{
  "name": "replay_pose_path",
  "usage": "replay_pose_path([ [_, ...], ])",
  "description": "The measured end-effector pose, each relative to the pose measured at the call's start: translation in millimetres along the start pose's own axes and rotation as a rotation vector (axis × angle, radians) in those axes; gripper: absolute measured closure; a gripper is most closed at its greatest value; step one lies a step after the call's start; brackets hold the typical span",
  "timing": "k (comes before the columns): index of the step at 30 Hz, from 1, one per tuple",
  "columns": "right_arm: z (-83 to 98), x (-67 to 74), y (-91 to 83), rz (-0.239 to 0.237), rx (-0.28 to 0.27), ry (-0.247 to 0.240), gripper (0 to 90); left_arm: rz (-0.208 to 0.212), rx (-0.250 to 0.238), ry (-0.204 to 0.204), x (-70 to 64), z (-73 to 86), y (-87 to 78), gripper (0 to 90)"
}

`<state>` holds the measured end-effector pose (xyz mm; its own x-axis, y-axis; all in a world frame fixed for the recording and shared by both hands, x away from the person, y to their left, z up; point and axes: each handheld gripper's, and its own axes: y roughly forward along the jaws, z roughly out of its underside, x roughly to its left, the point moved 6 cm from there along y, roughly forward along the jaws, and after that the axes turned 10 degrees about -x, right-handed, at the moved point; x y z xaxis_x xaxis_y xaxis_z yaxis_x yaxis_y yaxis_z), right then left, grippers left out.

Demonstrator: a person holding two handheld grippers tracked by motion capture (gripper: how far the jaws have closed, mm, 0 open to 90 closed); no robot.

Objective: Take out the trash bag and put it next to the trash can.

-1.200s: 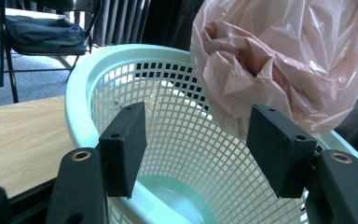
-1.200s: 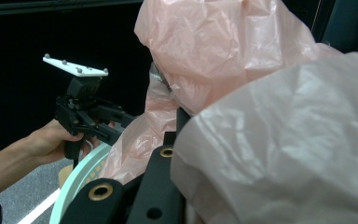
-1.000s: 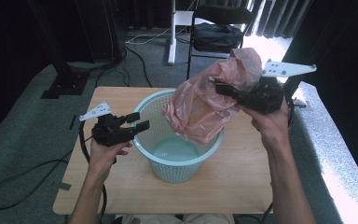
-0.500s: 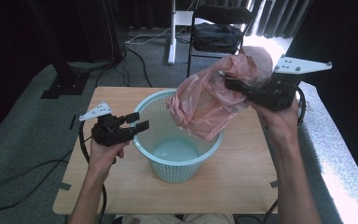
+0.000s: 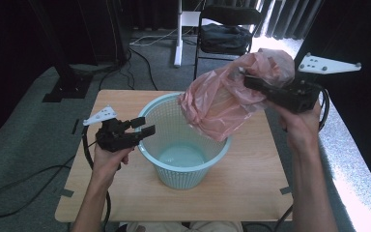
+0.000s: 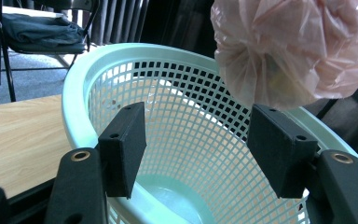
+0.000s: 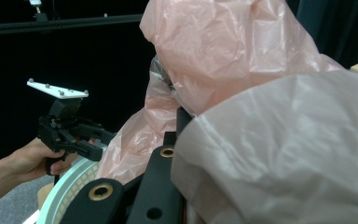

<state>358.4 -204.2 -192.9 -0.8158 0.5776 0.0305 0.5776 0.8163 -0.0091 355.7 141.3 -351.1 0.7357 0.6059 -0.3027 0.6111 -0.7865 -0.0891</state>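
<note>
Bag [image 5: 222, 104] pinched by right gripper [image 5: 251, 83] — high view; basket [image 6: 121, 60] mesh close-up — left gripper view.

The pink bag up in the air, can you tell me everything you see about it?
The thin, crinkly pink plastic bag looks see-through and bulging, with its bottom gathered into a pucker. The right claw is shut on its upper part and holds it tilted above the far right rim of the round mint-green plastic mesh basket. Whether the bag's lower end touches that rim I cannot tell.
</note>
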Motion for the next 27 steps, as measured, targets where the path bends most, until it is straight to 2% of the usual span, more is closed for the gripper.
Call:
replay_pose_path([
  [14,-14.4,-11.3,-23.2,0.062,-0.035,-0.013,85.8,0.006,0.007,0.004,-2.4,1.7,2.5,37.8],
  [27,-15.9,-21.0,-41.5,0.11,-0.044,-0.013,85.9,0.011,0.013,0.006,-3.8,3.4,4.7,37.8],
])
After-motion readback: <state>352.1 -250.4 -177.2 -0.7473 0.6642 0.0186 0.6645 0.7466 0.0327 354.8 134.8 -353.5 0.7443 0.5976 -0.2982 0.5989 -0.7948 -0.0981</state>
